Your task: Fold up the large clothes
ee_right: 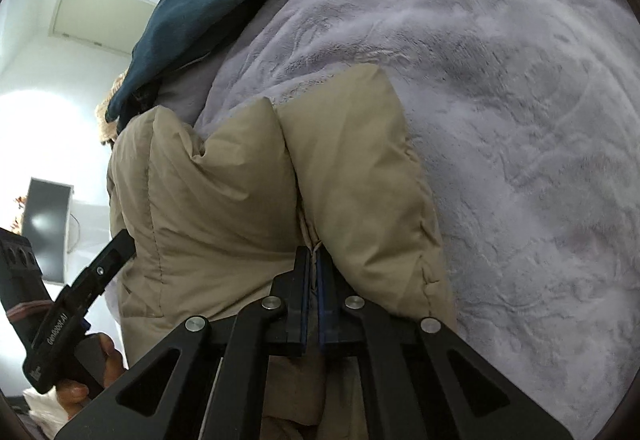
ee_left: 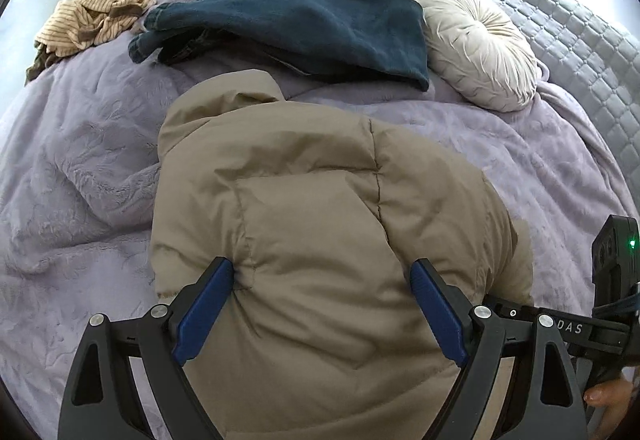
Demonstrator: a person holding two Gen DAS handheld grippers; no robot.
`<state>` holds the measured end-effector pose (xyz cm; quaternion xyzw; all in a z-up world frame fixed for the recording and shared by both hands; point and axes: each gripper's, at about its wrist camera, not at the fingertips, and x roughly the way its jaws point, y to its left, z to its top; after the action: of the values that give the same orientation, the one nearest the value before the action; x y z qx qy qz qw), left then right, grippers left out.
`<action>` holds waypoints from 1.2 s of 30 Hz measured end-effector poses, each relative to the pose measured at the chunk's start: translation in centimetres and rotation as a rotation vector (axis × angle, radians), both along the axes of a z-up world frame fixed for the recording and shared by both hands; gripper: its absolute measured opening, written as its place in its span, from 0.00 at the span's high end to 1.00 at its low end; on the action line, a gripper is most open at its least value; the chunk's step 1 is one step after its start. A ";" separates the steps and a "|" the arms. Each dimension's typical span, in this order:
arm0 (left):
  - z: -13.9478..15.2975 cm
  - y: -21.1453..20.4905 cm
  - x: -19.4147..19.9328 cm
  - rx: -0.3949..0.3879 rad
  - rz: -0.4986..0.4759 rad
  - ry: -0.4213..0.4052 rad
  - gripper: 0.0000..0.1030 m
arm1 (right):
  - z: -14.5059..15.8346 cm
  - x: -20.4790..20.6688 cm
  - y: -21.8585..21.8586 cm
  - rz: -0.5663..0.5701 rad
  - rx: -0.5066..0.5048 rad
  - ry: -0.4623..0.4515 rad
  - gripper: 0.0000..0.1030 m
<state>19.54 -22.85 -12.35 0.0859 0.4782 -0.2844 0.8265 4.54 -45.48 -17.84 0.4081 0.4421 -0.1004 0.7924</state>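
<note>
Tan puffer jacket (ee_left: 320,199) on bed; jeans (ee_left: 288,19), cushion (ee_left: 476,43) behind.

My left wrist view looks down and forward over the tan puffer jacket (ee_left: 320,207) toward the far edge of the bed (ee_left: 80,143), close above the fabric. My right wrist view sits closer, rolled sideways, I think, facing along the jacket (ee_right: 224,191). Both share the jacket, the lilac blanket (ee_right: 500,119) and the dark teal garment (ee_left: 304,15).
</note>
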 end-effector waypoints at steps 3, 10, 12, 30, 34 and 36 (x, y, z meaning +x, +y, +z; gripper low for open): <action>0.4 0.3 -0.2 0.013 -0.006 0.009 0.13 | 0.6 -0.3 0.4 -0.003 -0.002 0.004 0.99; 1.7 1.7 -0.6 0.027 0.005 0.033 0.13 | 4.2 -1.4 2.1 0.010 -0.117 0.038 0.98; 1.9 2.1 -0.8 0.022 0.007 0.035 0.13 | 5.3 -2.2 2.9 0.013 -0.140 0.029 0.98; 2.7 8.7 -5.7 0.053 0.056 0.051 0.13 | 8.6 -8.7 10.4 0.119 -0.304 0.015 0.98; 1.8 10.5 -7.2 0.059 0.084 0.065 0.13 | 6.5 -8.3 10.4 0.124 -0.295 0.073 0.98; 1.2 11.1 -7.7 0.061 0.093 0.078 0.13 | 5.3 -8.2 10.2 0.117 -0.289 0.109 0.98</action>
<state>11.80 -11.75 -11.17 0.0778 0.5219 -0.2339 0.8166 -3.71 -35.24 -12.57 0.2571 0.4886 -0.1387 0.8222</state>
